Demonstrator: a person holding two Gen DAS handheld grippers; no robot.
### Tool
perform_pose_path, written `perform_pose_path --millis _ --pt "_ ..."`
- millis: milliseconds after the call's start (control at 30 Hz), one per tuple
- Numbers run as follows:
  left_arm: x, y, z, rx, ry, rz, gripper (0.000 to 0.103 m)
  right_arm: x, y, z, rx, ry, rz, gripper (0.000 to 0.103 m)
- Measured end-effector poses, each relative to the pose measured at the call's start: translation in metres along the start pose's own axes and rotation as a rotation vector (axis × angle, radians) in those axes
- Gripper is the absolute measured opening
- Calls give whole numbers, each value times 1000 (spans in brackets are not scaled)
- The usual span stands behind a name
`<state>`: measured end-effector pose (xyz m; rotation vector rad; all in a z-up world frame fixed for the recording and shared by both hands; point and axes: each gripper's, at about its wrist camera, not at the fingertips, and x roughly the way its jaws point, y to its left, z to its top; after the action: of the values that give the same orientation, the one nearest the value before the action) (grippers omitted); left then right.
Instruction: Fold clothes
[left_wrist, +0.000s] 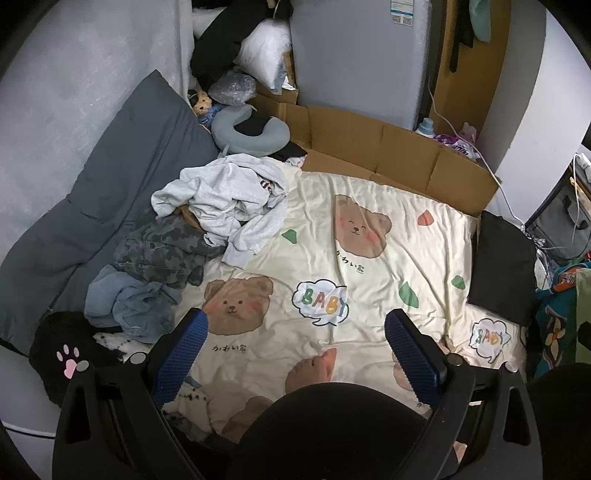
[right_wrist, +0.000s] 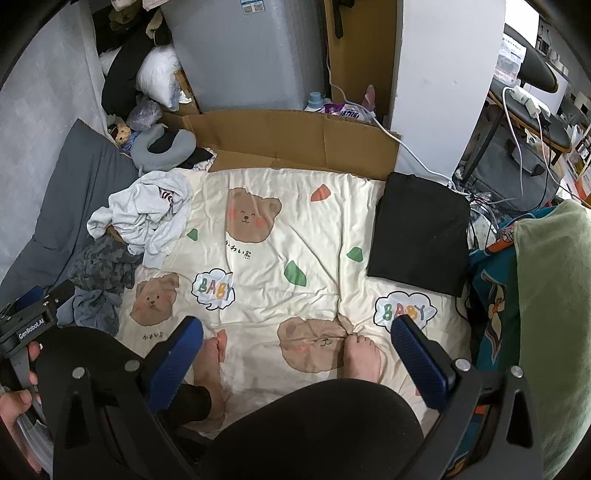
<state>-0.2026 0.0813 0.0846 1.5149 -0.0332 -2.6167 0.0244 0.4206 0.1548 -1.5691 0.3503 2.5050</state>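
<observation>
Both tools — left tool (left_wrist: 293, 326) and right tool (right_wrist: 297, 334) — hang empty, textured blue pads spread wide. Rumpled clothes pile (left_wrist: 207, 218) occupies the bed (left_wrist: 388, 258) left edge; flat folded black garment (right_wrist: 421, 236) at right edge.

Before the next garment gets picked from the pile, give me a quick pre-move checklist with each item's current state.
1. Left hand-held gripper open and holding nothing: ok.
2. Right hand-held gripper open and holding nothing: ok.
3. Folding space on the bear-print blanket free of clothes in the middle: ok.
4. Unfolded pile reachable: the light grey sweatshirt lies on top, with the camouflage garment and the blue denim garment beside it: ok.
5. Folded black garment lies flat at the blanket's right edge, out of the way: ok.
6. Bare feet rest on the near part of the blanket, inside the working space: not ok.
</observation>
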Motion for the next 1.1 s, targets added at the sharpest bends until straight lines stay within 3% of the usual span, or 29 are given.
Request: perform_pose_path --millis 1100 --pt "3 0 4 3 2 -44 97 2 5 0 -21 6 -40 102"
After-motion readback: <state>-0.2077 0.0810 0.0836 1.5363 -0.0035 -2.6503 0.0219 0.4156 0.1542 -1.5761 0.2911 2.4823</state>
